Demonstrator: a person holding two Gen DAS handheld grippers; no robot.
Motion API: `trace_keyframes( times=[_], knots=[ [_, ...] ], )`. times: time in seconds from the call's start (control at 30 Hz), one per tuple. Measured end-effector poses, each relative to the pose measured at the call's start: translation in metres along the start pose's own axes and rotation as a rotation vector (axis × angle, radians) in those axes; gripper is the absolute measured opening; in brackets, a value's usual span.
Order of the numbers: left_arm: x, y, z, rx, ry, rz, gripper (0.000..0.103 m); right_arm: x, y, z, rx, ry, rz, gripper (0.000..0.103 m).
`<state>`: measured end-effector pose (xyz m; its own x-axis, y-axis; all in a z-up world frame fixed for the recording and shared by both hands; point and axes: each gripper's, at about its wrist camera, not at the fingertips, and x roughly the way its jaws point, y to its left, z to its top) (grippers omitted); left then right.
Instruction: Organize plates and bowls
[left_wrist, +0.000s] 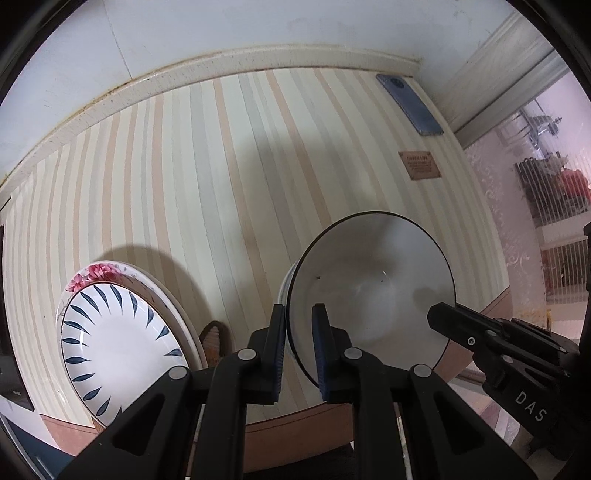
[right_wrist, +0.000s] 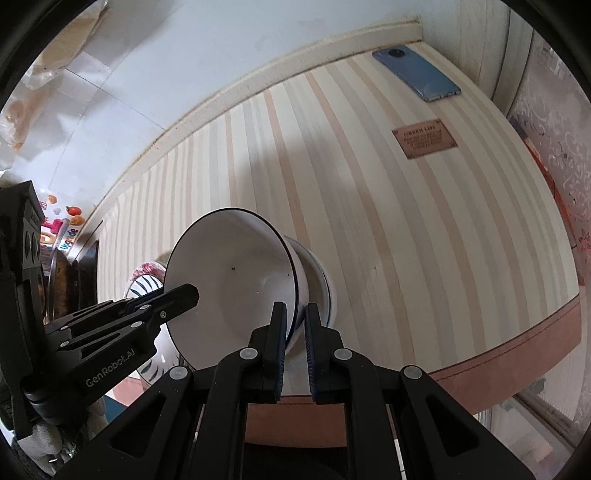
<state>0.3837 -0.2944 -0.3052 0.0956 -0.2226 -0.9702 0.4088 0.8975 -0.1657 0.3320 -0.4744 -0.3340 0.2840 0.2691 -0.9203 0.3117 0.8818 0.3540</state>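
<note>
Left wrist view: left gripper (left_wrist: 300, 334) pinches near rim of top bowl (left_wrist: 369, 291), one pad inside, one outside.
Right wrist view: right gripper (right_wrist: 295, 332) clamps opposite rim of same bowl (right_wrist: 229, 280), pads either side of wall.
Bowl pos: tilted, held by both grippers over a 2nd bowl (right_wrist: 317, 284) w/ blue line, which sits on striped table (right_wrist: 369, 206) near front edge. Can't tell if the two bowls touch yet.
Plates: fern-pattern plate (left_wrist: 122, 339) stacked on floral plate (left_wrist: 96, 277), left of bowls, near table edge, apart from them.
Other: phone (left_wrist: 408, 103) + brown tag (left_wrist: 421, 165) far back corner, well clear.
Step (my read): nesting held bowl into lower one; stack prob. close to done on bowl side.
How to do well: level the bowl first, rims parallel, centre it over lower bowl, then ease straight down. Keep both pinches even so it doesn't twist. Outer pads sit between the two walls, so they may jam as bowl seats; release only once it rests, one side at a time, then lift out straight.
Risk: glazed ware slips; stack near edge, so no sideways shove.
</note>
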Motion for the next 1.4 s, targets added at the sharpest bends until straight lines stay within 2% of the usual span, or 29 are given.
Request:
trace_keyframes(
  times=[0.8,1.4],
  knots=[
    [0.023,-0.004,0.004,0.028,0.060,0.047,0.012,0.020,-0.008,0.002,0.011,0.042,-0.003,0.011],
    [0.019,-0.001,0.004,0.031,0.101,0.025,0.013,0.024,-0.011,0.000,0.082,0.082,0.008,0.015]
  ],
)
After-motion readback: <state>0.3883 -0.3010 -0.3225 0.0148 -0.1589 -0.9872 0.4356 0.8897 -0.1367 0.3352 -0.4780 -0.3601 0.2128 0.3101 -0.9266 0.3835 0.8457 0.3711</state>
